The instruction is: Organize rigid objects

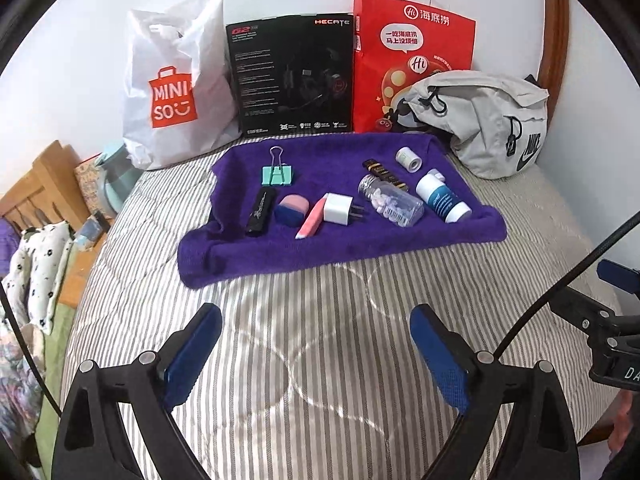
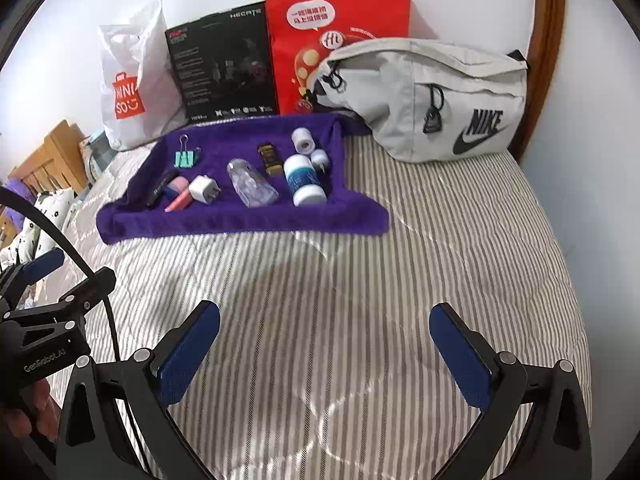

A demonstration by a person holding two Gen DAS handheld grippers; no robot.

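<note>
A purple towel (image 1: 344,248) (image 2: 240,220) lies on the striped bed and carries several small items. Among them are a green binder clip (image 1: 278,174) (image 2: 186,158), a black stick (image 1: 261,212), a pink-blue eraser (image 1: 293,210), a pink pen (image 1: 312,218), a white charger plug (image 1: 339,208) (image 2: 203,190), a clear bottle (image 1: 390,200) (image 2: 252,186), a white-blue bottle (image 1: 443,198) (image 2: 303,184), a dark tube (image 1: 386,174) (image 2: 271,158) and a white roll (image 1: 409,158) (image 2: 303,141). My left gripper (image 1: 316,354) and right gripper (image 2: 324,356) hover open over bare bedding in front of the towel, holding nothing.
Against the wall stand a white Miniso bag (image 1: 176,92), a black Hecate box (image 1: 294,76) and a red paper bag (image 1: 412,64). A grey Nike waist bag (image 2: 432,96) lies right of the towel. Wooden furniture and bedding (image 1: 36,264) are to the left.
</note>
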